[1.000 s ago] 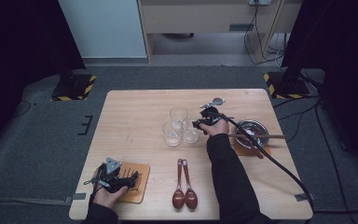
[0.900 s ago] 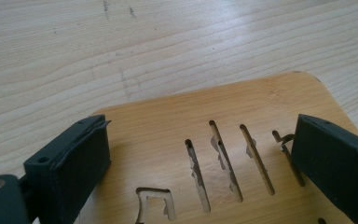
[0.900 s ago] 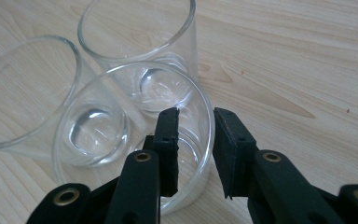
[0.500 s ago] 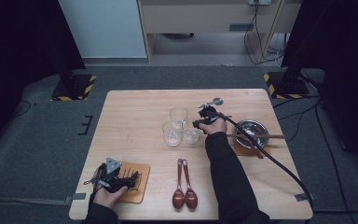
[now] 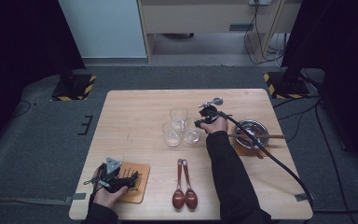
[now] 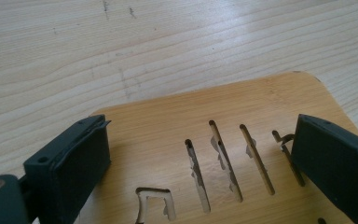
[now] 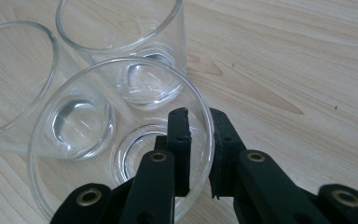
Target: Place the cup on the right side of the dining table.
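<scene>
Currently, right gripper [image 7: 198,140]: jaws have just been closing, pinching the rim of the nearest glass [image 7: 121,140], one jaw inside. Glass is standing among two others mid-table, unlifted. Left gripper [image 6: 200,163] is idling wide over the slotted board [image 6: 223,112].

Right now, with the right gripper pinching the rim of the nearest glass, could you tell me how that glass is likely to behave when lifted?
The glass looks smooth and clear, so it may slip between the right gripper pads, whose jaws have just been closing on its wall. Held by one side of the rim, it will probably tilt. It stands close to two other glasses, so it could clink against them; it is likely fragile.
</scene>
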Demonstrator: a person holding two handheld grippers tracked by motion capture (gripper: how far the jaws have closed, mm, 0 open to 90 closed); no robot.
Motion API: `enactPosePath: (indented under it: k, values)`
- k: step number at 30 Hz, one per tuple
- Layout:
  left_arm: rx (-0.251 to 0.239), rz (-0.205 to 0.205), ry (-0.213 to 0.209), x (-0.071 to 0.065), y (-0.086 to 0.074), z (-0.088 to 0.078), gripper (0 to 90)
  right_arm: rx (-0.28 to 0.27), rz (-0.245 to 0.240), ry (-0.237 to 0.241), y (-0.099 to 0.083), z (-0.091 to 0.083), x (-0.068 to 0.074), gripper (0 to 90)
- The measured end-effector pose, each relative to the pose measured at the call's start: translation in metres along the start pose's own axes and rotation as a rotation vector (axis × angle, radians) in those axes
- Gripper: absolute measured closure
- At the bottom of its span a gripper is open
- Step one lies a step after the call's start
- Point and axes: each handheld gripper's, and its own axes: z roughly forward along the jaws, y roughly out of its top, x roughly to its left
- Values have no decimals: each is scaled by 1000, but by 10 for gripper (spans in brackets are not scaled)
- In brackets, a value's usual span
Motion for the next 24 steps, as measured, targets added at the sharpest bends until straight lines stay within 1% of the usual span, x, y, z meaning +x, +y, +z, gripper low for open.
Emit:
enactPosePath:
  k: [1, 2, 3, 8, 9, 10, 13, 15, 16, 20, 21, 22, 24]
  values:
    - [0, 0, 0, 0, 0, 0, 34, -6, 17, 5, -1, -1, -2, 813]
    - [0, 0, 0, 0, 0, 0, 35, -6, 17, 5, -1, -1, -2, 813]
    - [0, 0, 0, 0, 0, 0, 34, -13, 33, 11, -3, -2, -3, 814]
    - [0, 0, 0, 0, 0, 0, 35, -18, 29, 6, -5, -6, -6, 817]
    - [0, 0, 0, 0, 0, 0, 35, -28, 43, 17, -6, -10, -8, 818]
    - [0, 0, 0, 0, 0, 0, 35, -28, 43, 17, -6, -10, -8, 818]
    - [0, 0, 1, 0, 0, 0, 34, -51, 45, 21, -8, -17, -10, 820]
    - [0, 0, 1, 0, 0, 0, 34, -73, 45, 21, -8, -25, -12, 820]
    - [0, 0, 1, 0, 0, 0, 34, -73, 45, 21, -8, -25, -12, 820]
    - [-1, 0, 1, 0, 0, 0, 34, -114, 51, 25, -7, -36, -14, 820]
    - [-2, 0, 1, 0, 0, 0, 34, -133, 51, 27, -6, -41, -15, 820]
    - [0, 0, 0, 0, 0, 0, 34, -133, 51, 27, -6, -41, -15, 820]
    - [0, 0, 1, 0, 0, 0, 34, -157, 56, 28, -4, -45, -15, 820]
